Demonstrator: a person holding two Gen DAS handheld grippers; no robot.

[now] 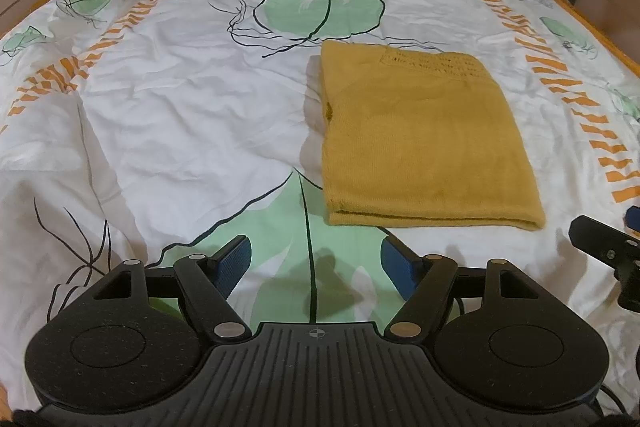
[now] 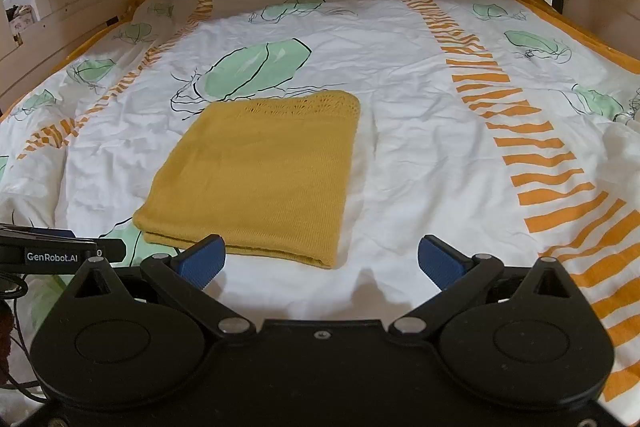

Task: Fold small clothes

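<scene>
Mustard-yellow knitted garment, already folded into a flat rectangle, lies on the white leaf-print bedcover just ahead of my right gripper, long axis running away. My left gripper sits further off. Both jaws wide, empty.

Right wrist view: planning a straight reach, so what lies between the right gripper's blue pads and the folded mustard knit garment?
Only bare white printed bedsheet separates right gripper from folded mustard knit garment.
</scene>
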